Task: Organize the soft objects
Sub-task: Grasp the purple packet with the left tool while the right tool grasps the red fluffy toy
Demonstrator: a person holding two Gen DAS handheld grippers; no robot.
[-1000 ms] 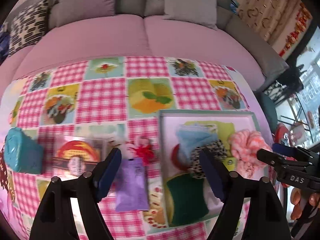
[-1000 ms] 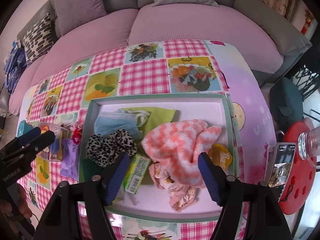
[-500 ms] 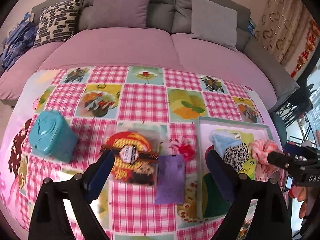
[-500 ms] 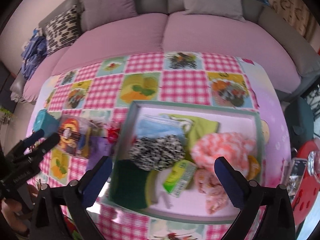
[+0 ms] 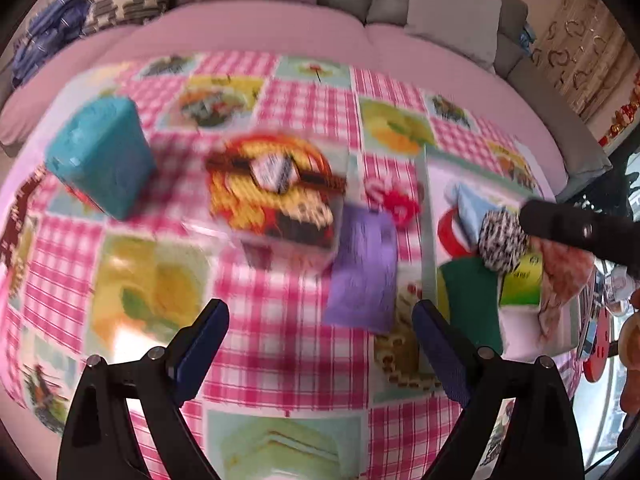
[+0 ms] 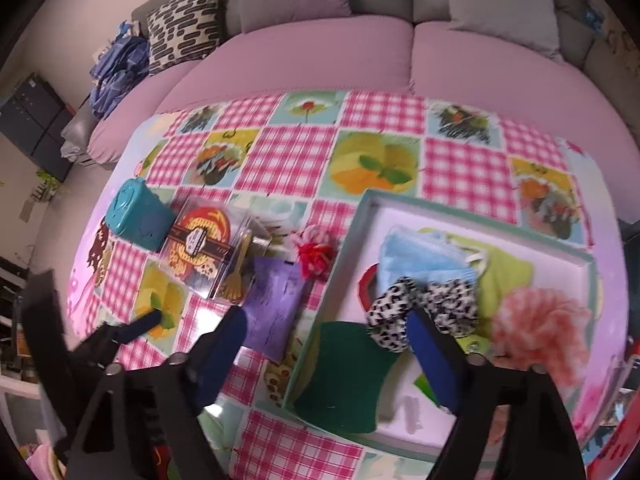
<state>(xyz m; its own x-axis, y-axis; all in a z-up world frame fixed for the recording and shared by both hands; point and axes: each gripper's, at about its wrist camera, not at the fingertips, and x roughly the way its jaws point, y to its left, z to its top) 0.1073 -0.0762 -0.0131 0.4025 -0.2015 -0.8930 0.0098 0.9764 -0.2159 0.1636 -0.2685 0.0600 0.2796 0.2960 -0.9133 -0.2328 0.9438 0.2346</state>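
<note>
I see a pink sofa (image 6: 320,64) with grey cushions curving behind my worktop (image 6: 296,160), which wears a pink gingham cloth with fruit and flower panels. The shallow teal-rimmed tray (image 6: 400,200) at the right holds the soft things: a light blue face mask (image 6: 420,258), a lime green cloth (image 6: 504,280), a leopard-print scrunchie (image 6: 424,308), a fluffy coral knit piece (image 6: 540,336) and a dark green felt square (image 6: 344,376) in the near left corner. Outside the tray lie a purple pouch (image 6: 276,308), its long axis running from me towards the sofa, just beside the tray's left wall, a red and white pompom (image 6: 314,252) at its far end, a clear box with a red and yellow label (image 6: 204,248) and a teal tin (image 6: 138,214). The label's writing is too blurred to read.

My left tongs (image 5: 320,330) stand wide apart over bare cloth, holding nothing. My right tongs (image 6: 326,344) are closing, empty, straddling the tray's near left corner above the felt.
</note>
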